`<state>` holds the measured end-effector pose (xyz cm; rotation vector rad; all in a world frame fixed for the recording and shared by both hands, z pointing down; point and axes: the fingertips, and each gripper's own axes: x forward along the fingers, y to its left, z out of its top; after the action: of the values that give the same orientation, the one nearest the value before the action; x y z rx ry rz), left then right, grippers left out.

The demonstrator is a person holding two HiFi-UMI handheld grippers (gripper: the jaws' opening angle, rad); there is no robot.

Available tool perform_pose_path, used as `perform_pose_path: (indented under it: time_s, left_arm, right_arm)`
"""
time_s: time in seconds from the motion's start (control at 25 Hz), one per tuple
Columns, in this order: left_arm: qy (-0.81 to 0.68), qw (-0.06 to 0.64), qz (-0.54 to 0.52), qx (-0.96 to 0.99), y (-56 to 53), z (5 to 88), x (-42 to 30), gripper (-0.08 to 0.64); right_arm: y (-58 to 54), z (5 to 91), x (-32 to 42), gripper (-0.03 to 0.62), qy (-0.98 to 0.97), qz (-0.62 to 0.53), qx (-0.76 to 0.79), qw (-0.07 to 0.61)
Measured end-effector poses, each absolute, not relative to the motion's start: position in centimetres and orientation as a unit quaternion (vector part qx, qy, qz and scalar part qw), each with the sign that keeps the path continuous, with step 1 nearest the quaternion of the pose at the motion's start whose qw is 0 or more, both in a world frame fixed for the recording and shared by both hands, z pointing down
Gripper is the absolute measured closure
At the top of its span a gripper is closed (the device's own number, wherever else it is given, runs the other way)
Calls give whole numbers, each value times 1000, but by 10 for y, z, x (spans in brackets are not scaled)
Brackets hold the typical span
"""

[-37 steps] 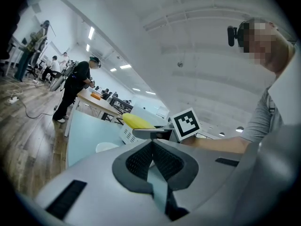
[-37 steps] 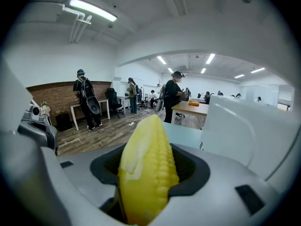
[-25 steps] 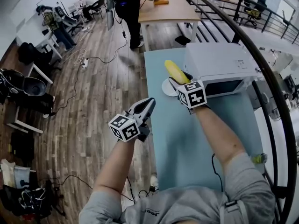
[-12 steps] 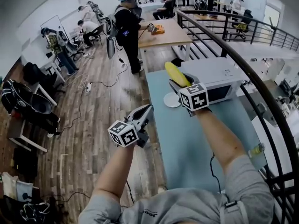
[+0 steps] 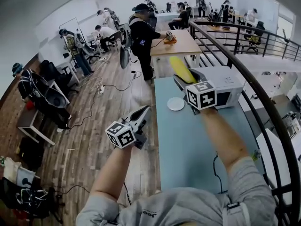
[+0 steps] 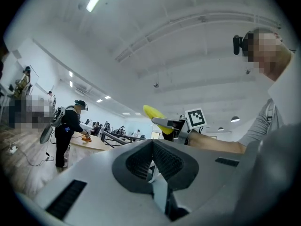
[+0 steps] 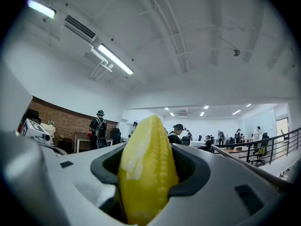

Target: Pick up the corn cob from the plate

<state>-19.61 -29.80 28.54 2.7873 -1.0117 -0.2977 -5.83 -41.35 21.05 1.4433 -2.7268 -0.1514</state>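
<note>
One corn cob (image 7: 146,173), and I'm clamping it mid-length in my right gripper (image 5: 187,79), jaws spread wide around it, tip poking out ahead. It's hanging well above the white plate (image 5: 176,104) on the blue table (image 5: 188,145). I'm judging it light, stiff, rounded and a bit slick, so I'm favouring a mid-body grip. My left gripper (image 6: 151,161) is idling closed, empty.

You stand on a wood plank floor (image 5: 84,126) beside a pale blue table (image 5: 188,140); a black railing (image 5: 263,102) curves rightward, strip lights (image 7: 113,59) overhead.
</note>
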Motion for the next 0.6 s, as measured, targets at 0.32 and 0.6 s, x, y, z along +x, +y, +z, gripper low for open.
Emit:
perform_pose_path:
  time_s: [0.32, 0.6]
  left_arm:
    - [-360, 36, -92, 928, -237, 252, -127, 541]
    - [-372, -13, -103, 922, -200, 208, -70, 541]
  right_arm:
    - [-346, 165, 22, 339, -892, -74, 446, -14]
    - [-304, 111, 85, 339, -896, -111, 427, -43]
